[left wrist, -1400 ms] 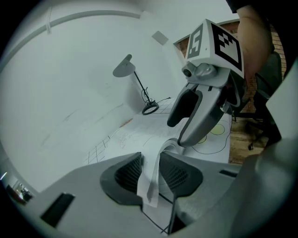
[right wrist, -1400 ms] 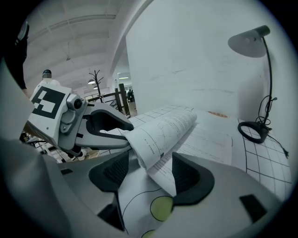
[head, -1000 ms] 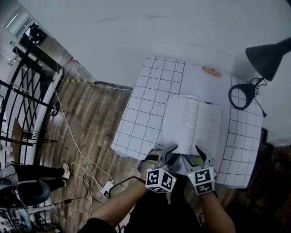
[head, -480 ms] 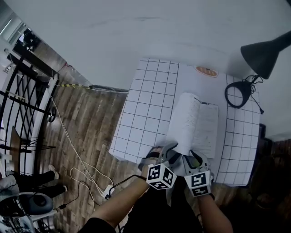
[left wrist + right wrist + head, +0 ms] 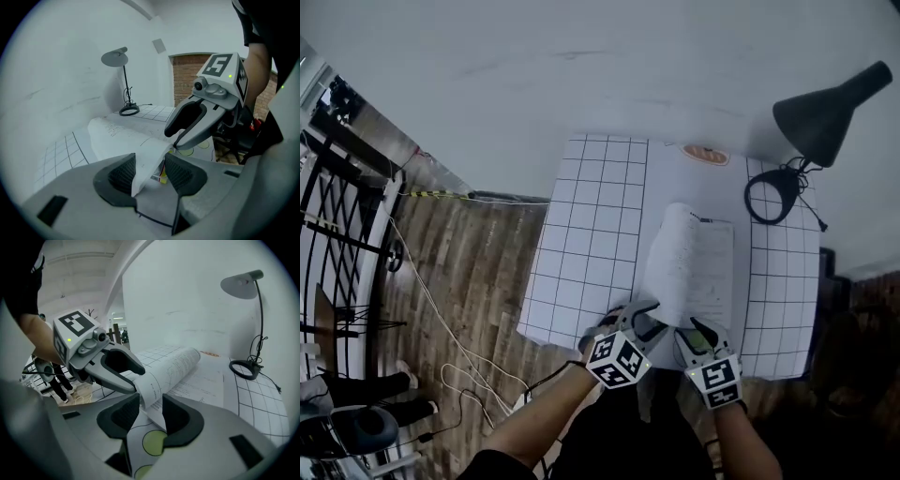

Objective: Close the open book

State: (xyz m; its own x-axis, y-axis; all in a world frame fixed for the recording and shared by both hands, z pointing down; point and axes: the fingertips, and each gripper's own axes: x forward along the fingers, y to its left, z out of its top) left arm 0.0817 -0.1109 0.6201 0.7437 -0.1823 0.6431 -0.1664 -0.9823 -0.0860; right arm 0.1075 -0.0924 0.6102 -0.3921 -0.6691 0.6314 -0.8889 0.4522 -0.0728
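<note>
Since a second ago the left-hand pages [image 5: 673, 255] have come up off the gridded mat [image 5: 586, 234]. They now stand as a curled bulge over the spine, leaning toward the right-hand page, where before the book [image 5: 711, 267] lay flat open. It sits mid-mat, with the lamp [image 5: 818, 114] beyond its far right corner (well clear of the swing).

My left gripper [image 5: 639, 317] is at the book's near left corner and has tipped over with the leaf. Its jaws have just been opening. In the left gripper view the sheet's edge hangs between the pads, against one and clear of the other, so I read them as apart, letting the paper slide rather than pinching it. That suits the job: a leaf that must fall over should not be held back.

My right gripper [image 5: 698, 334] sits at the near right corner, just beside the left. Its jaws have just been closing from wide, then eased a hair. In the right gripper view both pads bear on the near edge of the paper, so they are clamped on the book. I judge that this grip pins the book so it cannot skate across the mat while the other half folds over. Closing is under way, not done.
</note>
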